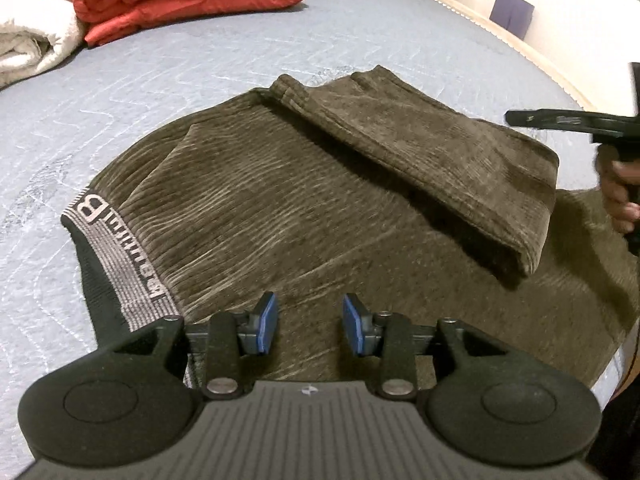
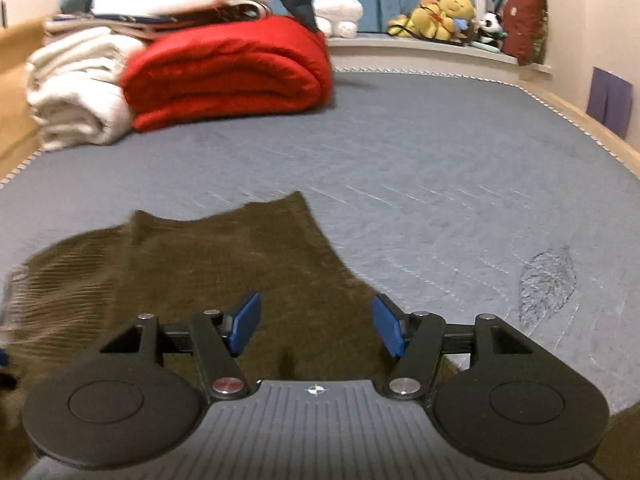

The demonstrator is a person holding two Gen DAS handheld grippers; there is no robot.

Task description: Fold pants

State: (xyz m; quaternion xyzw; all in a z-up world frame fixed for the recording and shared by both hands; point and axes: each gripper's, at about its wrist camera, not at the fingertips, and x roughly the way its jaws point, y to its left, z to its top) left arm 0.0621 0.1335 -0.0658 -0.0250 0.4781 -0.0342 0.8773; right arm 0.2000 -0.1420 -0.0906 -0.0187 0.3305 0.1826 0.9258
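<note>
Pants [image 1: 280, 208] lay on the grey bed [image 1: 180, 80], brown corduroy, partly folded. Far left: the waistband [image 1: 116, 264], grey-and-black elastic with lettering, sat at the left edge of the garment, flat on the mattress. Moving right, the wide ribbed seat and thigh area spread flat, and over its right part the leg end [image 1: 440, 160] was doubled back on top, cuff pointing away, a thick fold edge nearest the camera. Left gripper [image 1: 308, 328] hovered just above the near fabric, jaws apart, nothing between the blue pads. Right gripper [image 2: 316, 328] likewise stood wide and empty over the right side of the pants (its view was motion-blurred, so contact could not be told). Handling, as a judgement: corduroy looked soft and limp but fairly heavy and thick, grippy rather than slick, not fragile; it would sag if lifted from one point. Best hold seemed the waistband with the left gripper and the stacked fold edge with the right, pinching all layers together. Folded red blanket [image 2: 228, 72] and white blanket [image 2: 76, 92] sat well apart at the far end of the bed.
</note>
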